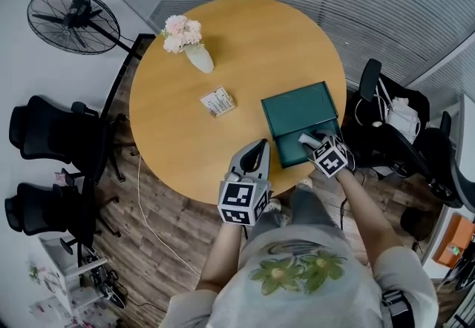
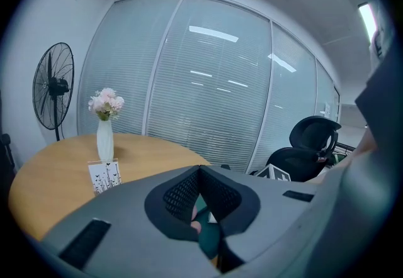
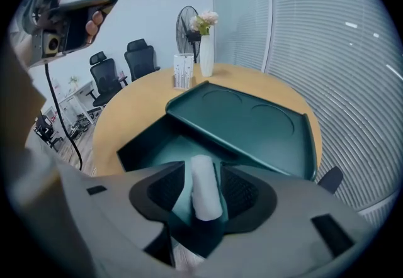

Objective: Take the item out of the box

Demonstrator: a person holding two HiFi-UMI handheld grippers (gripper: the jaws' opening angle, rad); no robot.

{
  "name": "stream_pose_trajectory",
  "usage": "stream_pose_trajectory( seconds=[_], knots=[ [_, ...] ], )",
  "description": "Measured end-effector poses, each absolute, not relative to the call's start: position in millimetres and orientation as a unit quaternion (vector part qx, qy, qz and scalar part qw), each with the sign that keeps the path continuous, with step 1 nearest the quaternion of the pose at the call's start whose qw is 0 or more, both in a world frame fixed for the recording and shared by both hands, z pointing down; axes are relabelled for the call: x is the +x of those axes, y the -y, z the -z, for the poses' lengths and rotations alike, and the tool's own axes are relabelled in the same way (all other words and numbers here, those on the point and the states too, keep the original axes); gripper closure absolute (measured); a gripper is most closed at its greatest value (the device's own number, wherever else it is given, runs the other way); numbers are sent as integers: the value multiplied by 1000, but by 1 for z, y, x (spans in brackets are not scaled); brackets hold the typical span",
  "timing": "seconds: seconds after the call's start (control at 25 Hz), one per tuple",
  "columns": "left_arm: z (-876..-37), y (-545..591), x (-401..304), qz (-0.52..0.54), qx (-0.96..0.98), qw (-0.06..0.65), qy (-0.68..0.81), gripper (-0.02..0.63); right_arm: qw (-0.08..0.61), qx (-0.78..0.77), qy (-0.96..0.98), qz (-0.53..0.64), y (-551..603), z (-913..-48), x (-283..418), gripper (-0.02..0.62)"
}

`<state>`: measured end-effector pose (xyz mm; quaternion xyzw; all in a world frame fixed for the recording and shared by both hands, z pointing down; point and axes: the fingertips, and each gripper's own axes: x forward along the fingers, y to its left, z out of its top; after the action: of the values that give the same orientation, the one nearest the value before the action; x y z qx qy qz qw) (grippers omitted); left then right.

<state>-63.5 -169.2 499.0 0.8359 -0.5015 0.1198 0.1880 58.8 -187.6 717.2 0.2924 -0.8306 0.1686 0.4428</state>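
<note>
Here, at a round wooden table (image 1: 185,133), a person works a two-jaw gripper in each hand over a dark green rectangular box (image 1: 291,152) that sits at the tabletop's 4 o'clock edge, seen from the head view. The right gripper (image 3: 203,170) reaches into the open box, its jaws narrowly apart on either side of a white cylindrical roll (image 3: 205,190). The right pad lies all but against the roll, and a sliver of the green floor shows on the left side. The roll lies lengthwise between the jaws, its far end pointing to 12 o'clock in the right gripper view, inside the box's near compartment. The matching green lid (image 3: 252,122), moulded with two round hollows, lies tilted across the box's far side.

The left gripper (image 1: 260,145) hovers at the table's 6 o'clock rim, just beside the box's near-left corner. Its jaws are pressed together tip to tip, with nothing between them.

Elsewhere on the tabletop, a white vase of pale pink flowers (image 1: 194,50) stands toward 11 o'clock. A small white printed card stand (image 1: 217,102) sits near the centre, well apart from the box. A black pedestal fan (image 1: 74,20) stands off the table at 10 o'clock, and black office chairs (image 1: 44,133) are at 9 o'clock.
</note>
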Motion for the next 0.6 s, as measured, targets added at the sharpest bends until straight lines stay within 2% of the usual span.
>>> stream_pose_trajectory(
  seconds=[0.6],
  knots=[
    [-505,168,-81,-123,823,196,519,604,514,263,799,-169,186,-747,64,411]
  ],
)
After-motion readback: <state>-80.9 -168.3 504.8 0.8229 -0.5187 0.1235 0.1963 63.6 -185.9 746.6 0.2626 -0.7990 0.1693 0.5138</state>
